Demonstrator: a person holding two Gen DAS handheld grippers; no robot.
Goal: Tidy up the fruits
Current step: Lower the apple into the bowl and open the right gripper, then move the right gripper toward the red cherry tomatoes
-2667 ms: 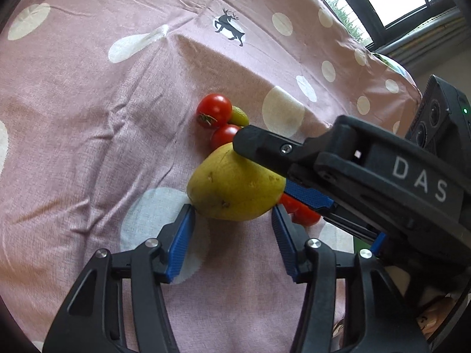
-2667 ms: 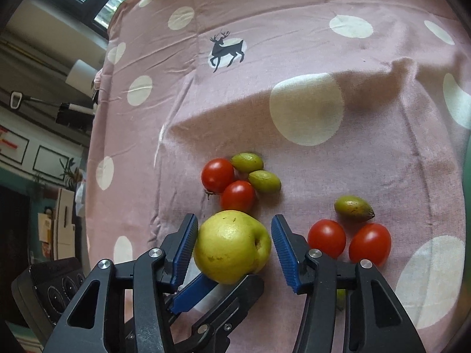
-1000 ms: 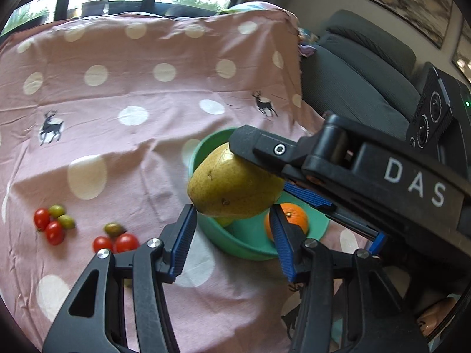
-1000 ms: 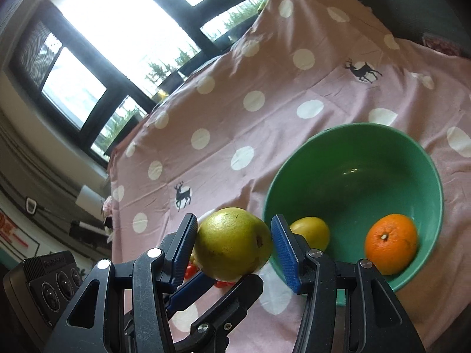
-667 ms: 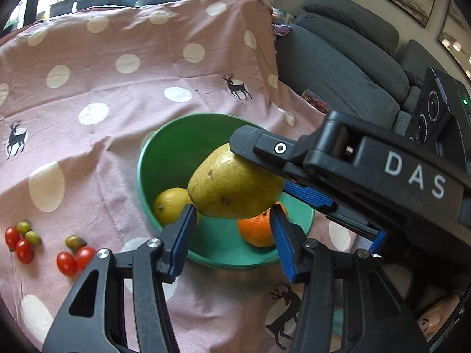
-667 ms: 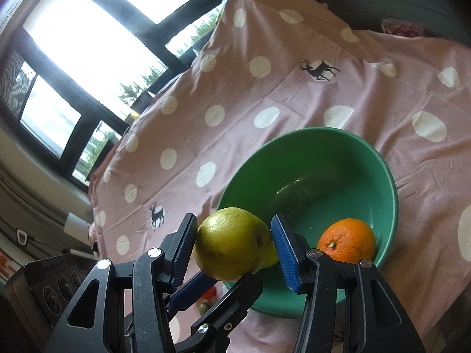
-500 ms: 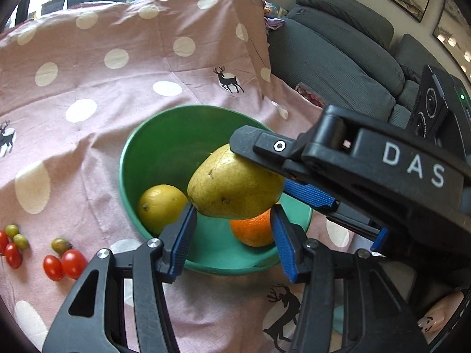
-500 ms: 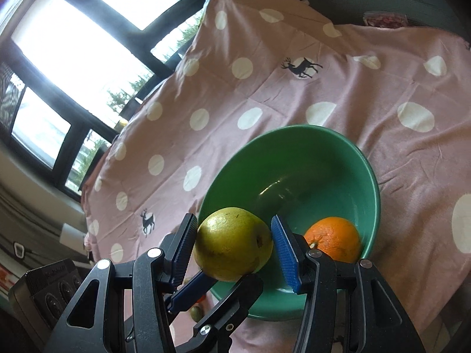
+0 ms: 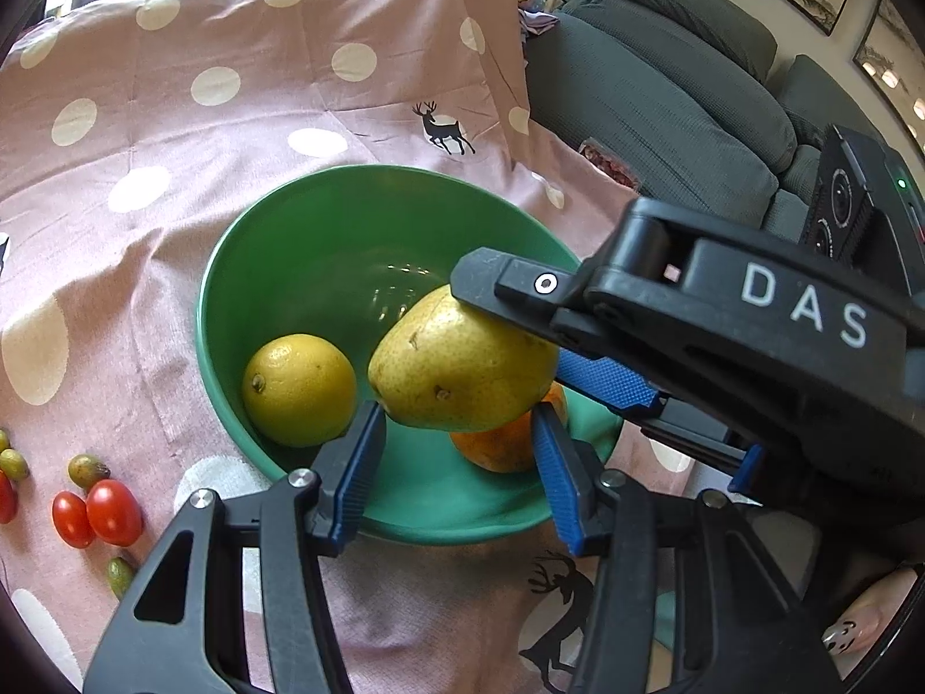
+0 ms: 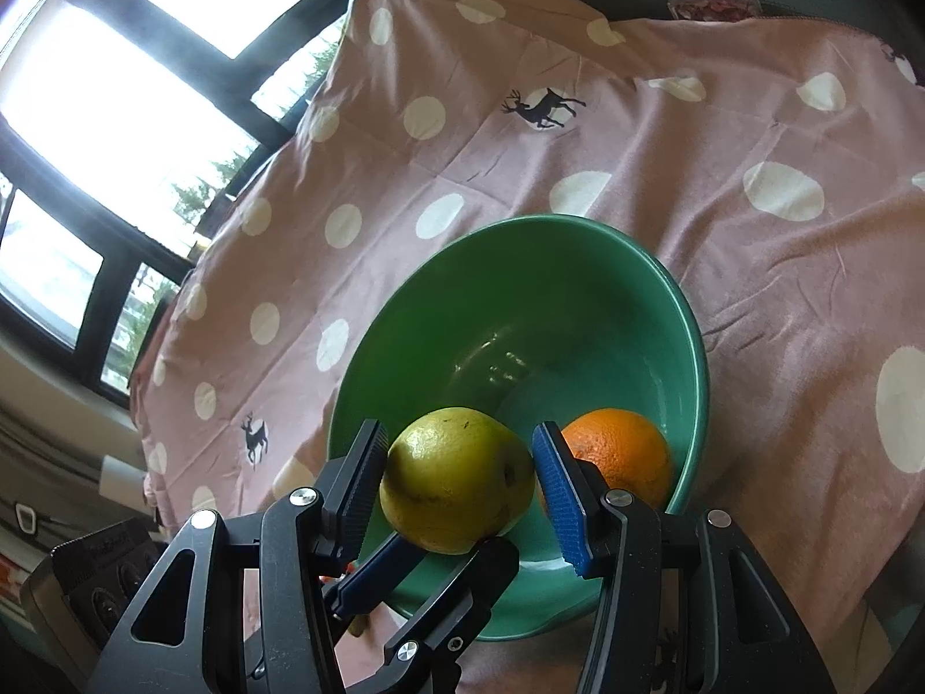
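both grippers, left gripper (image 9: 457,462) and right gripper (image 10: 459,483), are clamping one pear (image 9: 462,370) over the bowl (image 9: 347,196); lemon (image 9: 298,387) and orange (image 10: 618,457) are lying inside; tomatoes (image 9: 98,512) are waiting far left on the cloth (image 9: 173,115).

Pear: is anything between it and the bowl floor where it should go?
Partly. The pear hangs over the green bowl; an orange lies directly beneath it and a lemon beside. The far half is bare.

Pink polka-dot tablecloth (image 9: 243,133) with deer prints, grey sofa (image 9: 665,92), bright window (image 10: 115,98)
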